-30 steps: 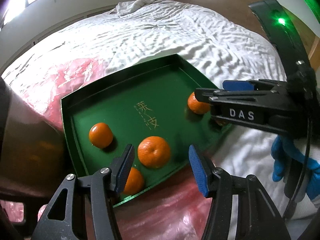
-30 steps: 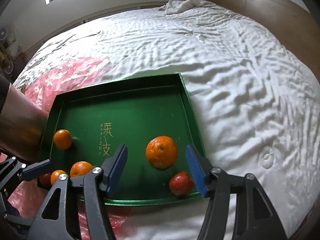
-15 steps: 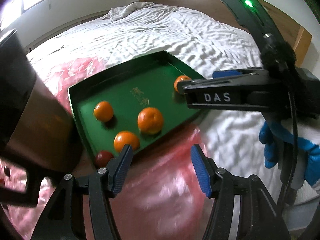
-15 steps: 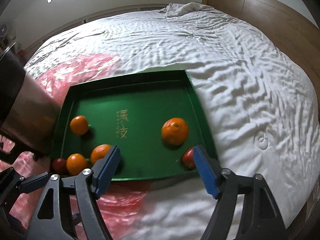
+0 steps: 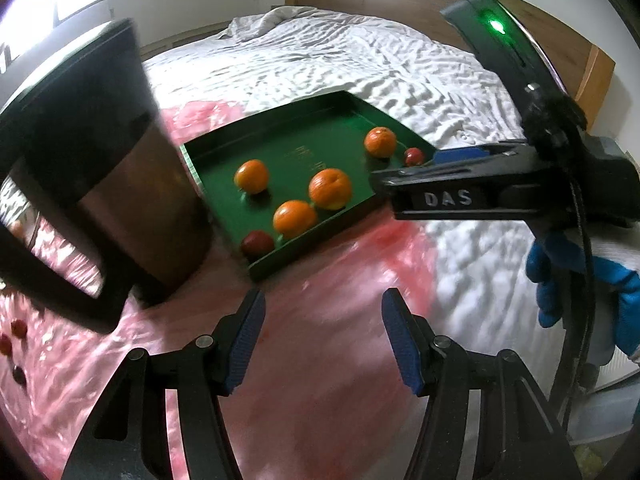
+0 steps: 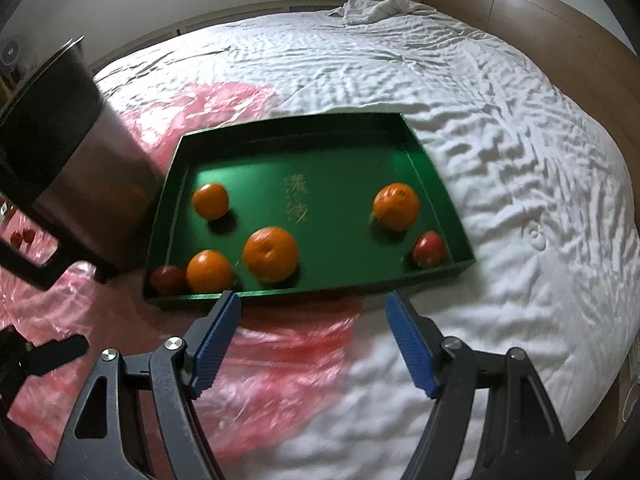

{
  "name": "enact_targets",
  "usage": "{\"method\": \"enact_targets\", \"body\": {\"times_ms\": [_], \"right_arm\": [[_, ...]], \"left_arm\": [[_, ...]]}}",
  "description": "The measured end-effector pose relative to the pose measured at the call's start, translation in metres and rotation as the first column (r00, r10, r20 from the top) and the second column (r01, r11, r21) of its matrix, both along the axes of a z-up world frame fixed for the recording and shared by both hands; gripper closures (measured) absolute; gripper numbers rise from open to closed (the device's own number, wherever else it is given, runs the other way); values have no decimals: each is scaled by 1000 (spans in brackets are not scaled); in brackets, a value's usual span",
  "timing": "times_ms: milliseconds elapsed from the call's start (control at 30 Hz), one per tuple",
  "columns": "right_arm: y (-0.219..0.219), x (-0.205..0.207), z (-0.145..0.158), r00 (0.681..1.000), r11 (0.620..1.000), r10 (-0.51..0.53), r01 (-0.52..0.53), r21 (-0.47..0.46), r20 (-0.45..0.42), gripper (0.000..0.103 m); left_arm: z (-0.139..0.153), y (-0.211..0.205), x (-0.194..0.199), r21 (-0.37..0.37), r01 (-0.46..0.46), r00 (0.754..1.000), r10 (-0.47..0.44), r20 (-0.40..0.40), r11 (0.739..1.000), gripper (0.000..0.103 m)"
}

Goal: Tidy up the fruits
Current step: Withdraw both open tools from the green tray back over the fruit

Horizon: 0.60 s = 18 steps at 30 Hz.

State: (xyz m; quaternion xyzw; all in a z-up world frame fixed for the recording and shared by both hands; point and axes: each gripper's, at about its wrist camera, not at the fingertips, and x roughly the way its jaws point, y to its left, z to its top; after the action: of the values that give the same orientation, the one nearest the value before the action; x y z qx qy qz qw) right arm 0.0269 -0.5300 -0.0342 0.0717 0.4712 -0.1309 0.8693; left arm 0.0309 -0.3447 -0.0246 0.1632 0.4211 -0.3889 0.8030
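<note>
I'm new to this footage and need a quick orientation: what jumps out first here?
A green tray sits on a white bed, holding four oranges, the biggest near its front edge, and a red fruit in its right corner. A dark metal bin stands on pink plastic sheeting left of the tray.

Bed (image 6: 460,92) with a rumpled white sheet; wooden headboard (image 6: 520,12) along the far edge, a bunched fold of sheet (image 6: 376,8) just before it. A pink plastic film (image 6: 280,344) is spread over the near left part of the bed. A green tray (image 6: 332,126) lies flat near the middle, its near left corner on the film, its right side on bare sheet. A dark bin (image 6: 84,176) stands on the film, just beside the tray's left edge. Small red fruits (image 5: 12,336) lie loose on the film at the far left.
</note>
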Motion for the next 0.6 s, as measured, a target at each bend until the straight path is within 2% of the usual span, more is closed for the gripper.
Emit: {"method": "enact_targets", "body": {"times_ms": [267,600], "right_arm": [[49,-11,-4,997,998,68,-68,11,-31,0],[107,-14,-4,988,988,149,-148,43,-35,0]], "left_arm": [[4,47,4,8,-81,997,80,15,997,48],[1,103,20,31,-207,978,206,24,978,48]]}}
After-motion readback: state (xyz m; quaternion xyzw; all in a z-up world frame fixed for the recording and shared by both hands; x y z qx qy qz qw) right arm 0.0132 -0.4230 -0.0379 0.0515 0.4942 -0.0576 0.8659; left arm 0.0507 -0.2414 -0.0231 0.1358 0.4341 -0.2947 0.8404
